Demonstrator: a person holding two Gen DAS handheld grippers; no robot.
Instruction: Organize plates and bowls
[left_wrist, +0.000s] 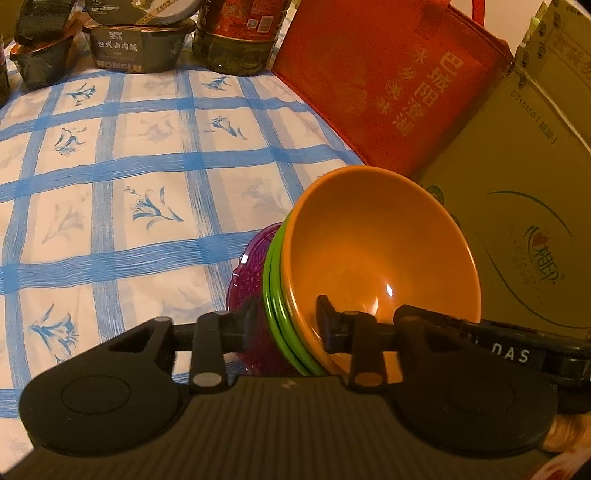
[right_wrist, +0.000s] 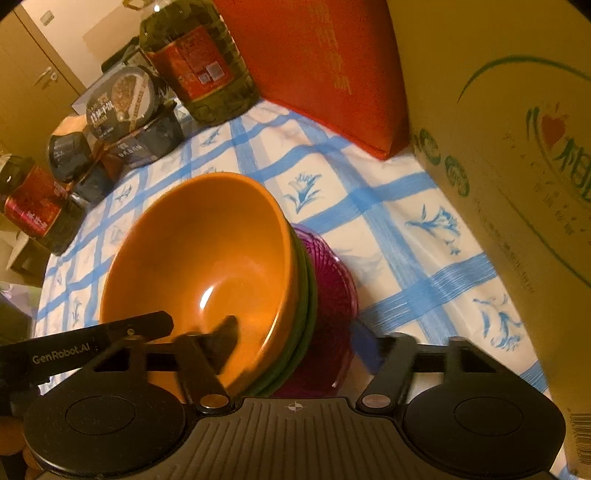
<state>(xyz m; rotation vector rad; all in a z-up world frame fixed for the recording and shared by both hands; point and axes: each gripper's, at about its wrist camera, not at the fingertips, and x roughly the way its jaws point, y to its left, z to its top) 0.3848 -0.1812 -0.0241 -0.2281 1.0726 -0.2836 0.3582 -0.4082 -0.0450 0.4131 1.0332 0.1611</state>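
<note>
An orange bowl is nested in green bowls, which sit in a purple glass bowl. The stack is tilted above the blue-checked tablecloth. My left gripper is shut on the stack's rim, one finger inside the orange bowl, the other outside on the purple bowl. In the right wrist view the same stack shows: orange bowl, green bowls, purple bowl. My right gripper clamps the opposite rim, one finger inside the orange bowl, the other outside the purple one.
A red bag and a cardboard box stand close to the right of the stack. An oil bottle and black food tubs line the table's far edge. A dark jar stands at the left.
</note>
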